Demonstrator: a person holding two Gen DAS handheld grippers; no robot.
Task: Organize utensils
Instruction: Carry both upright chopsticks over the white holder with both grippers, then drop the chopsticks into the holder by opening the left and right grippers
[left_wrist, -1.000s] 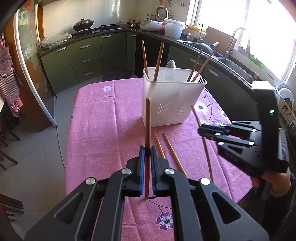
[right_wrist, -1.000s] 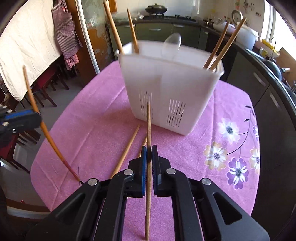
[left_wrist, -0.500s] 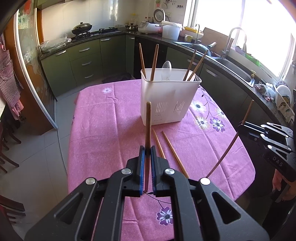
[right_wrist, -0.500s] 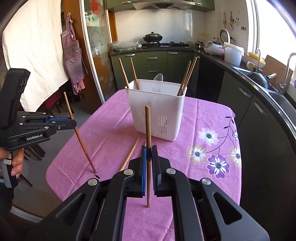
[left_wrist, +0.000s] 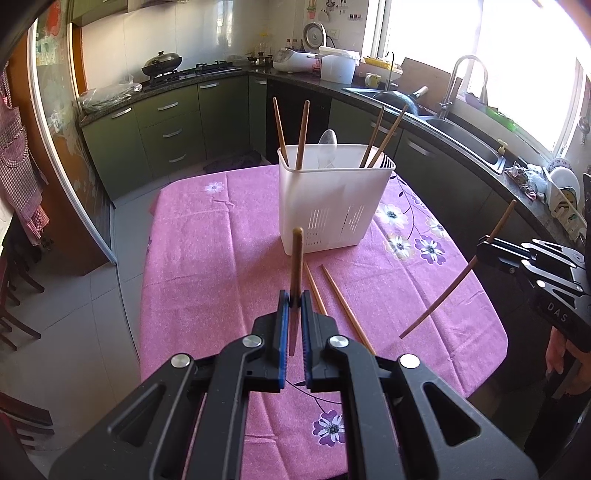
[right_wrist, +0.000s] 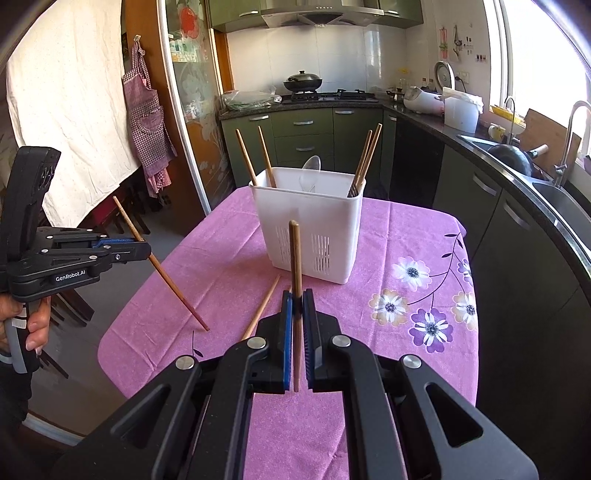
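Counter (left_wrist: 207, 251) under pink floral cloth; white slotted utensil holder (left_wrist: 332, 206) at 12 o'clock of both cameras. Inside: chopstick pairs at either end, clear spoon (left_wrist: 327, 147) between. Left gripper (left_wrist: 291, 306) and right gripper (right_wrist: 297, 306) – jaws each clamped on one chopstick (left_wrist: 296, 258), upright, probably for dropping in. Two loose chopsticks (left_wrist: 343, 306) on the cloth in front of the holder – still to sort.

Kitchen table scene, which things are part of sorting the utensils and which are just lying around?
Part of the job:
- left gripper, chopstick clamped
- right gripper, chopstick clamped
- white holder
- loose chopsticks

Lying about:
- wok
- rice cooker
- apron
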